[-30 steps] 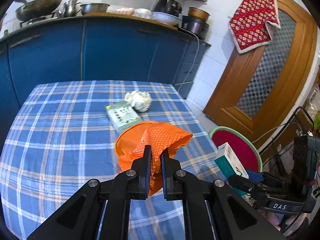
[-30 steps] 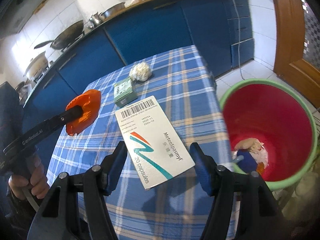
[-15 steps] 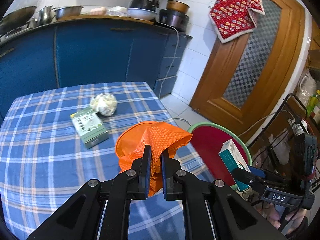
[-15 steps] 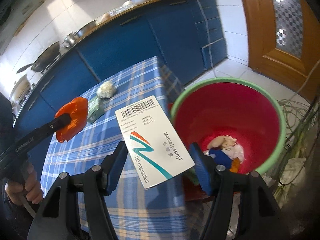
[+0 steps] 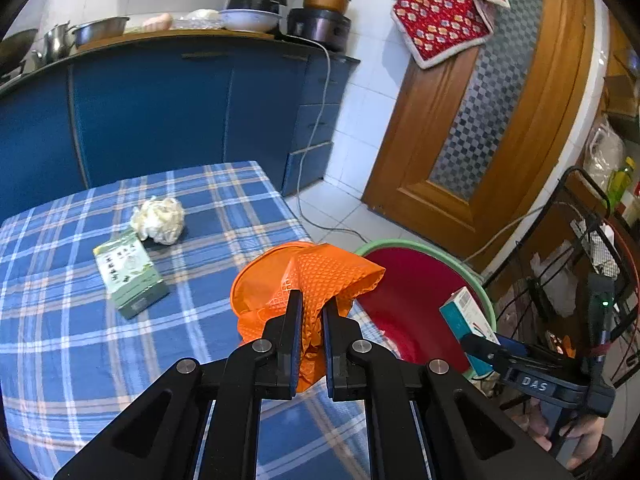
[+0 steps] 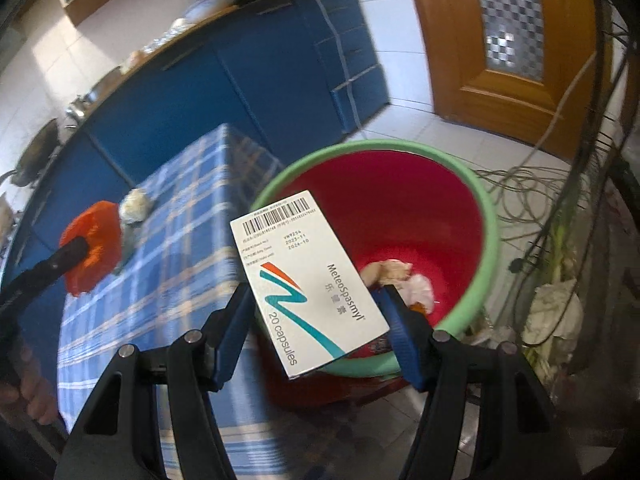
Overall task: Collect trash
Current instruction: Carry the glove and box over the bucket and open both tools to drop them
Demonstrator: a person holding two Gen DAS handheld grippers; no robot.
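My left gripper (image 5: 307,307) is shut on a crumpled orange glove (image 5: 308,276), held above the table's right edge. My right gripper (image 6: 316,296) is shut on a white medicine box (image 6: 308,280) and holds it over the near rim of the red bin with a green rim (image 6: 490,216); the box also shows in the left wrist view (image 5: 466,320). The bin (image 5: 416,280) stands on the floor beside the table and holds some crumpled trash (image 6: 400,280). A green box (image 5: 128,276) and a crumpled white paper ball (image 5: 159,220) lie on the blue plaid tablecloth (image 5: 80,340).
Blue kitchen cabinets (image 5: 160,112) with pots stand behind the table. A wooden door (image 5: 480,140) is at the right. Cables (image 6: 532,188) lie on the floor past the bin. A wire rack (image 5: 592,248) stands at the far right.
Both grippers have moved right, toward the bin. The medicine box went from above the table to above the bin's near rim. The orange glove now hangs at the table's right edge.
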